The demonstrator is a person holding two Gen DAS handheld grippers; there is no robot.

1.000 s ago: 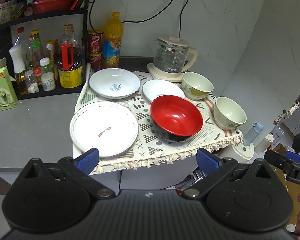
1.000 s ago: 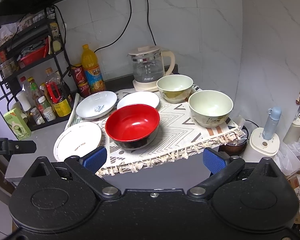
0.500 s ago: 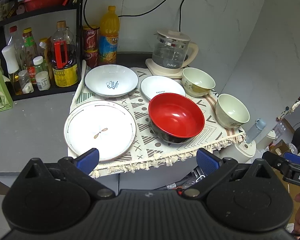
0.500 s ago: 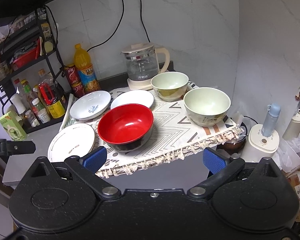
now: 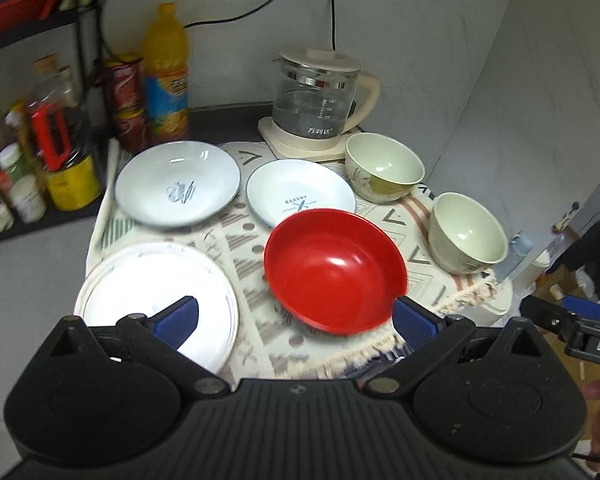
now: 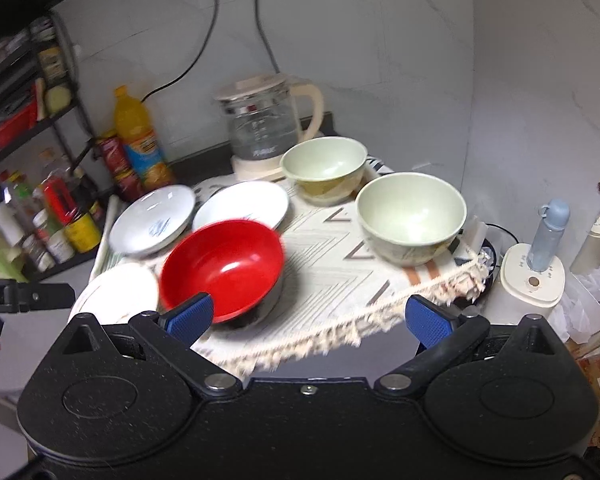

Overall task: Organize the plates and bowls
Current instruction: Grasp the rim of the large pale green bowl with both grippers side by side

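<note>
Left gripper: black two-finger left gripper (image 5: pixel 294 322) with blue pads, fingers spread wide, nothing between them; hangs over the near edge of the cloth.
Right gripper: black two-finger right gripper (image 6: pixel 307 318), blue pads spread wide, nothing held; sits off the near edge, in front of the fringe.
Surface: pale patterned cloth with a fringed near hem (image 6: pixel 332 280) covers a grey counter (image 5: pixel 28 264); the fringe hangs over the near edge.
Red bowl: glossy red round bowl with dark outside (image 5: pixel 334 270) stands near the middle of the cloth, close to the near hem. In the left wrist view it lies between the left gripper's pads, closer to the right pad, which is at its near rim. In the right wrist view (image 6: pixel 222 266) the left pad overlaps its near rim; contact cannot be told.
Large plate: flat white round plate (image 5: pixel 156 280) at near left, partly under the left pad of the left gripper.
Far plates: shallow white dish with a blue mark (image 5: pixel 178 184) at far left; smaller white dish with lettering (image 5: pixel 300 194) just right of it, its near rim hidden by the red bowl.
Green bowls: pale green bowl (image 6: pixel 324 168) far right, beside the kettle base; second pale green bowl (image 6: pixel 412 216) nearer, by the cloth's right edge.
Far edge: glass kettle with cream handle (image 5: pixel 320 100) against the wall.
Left margin: bottles on a black rack (image 5: pixel 40 152) crowd the left side; bare grey counter lies near left.
Right margin: white appliance with a blue bottle (image 6: pixel 534 276) stands past the cloth's right edge.
</note>
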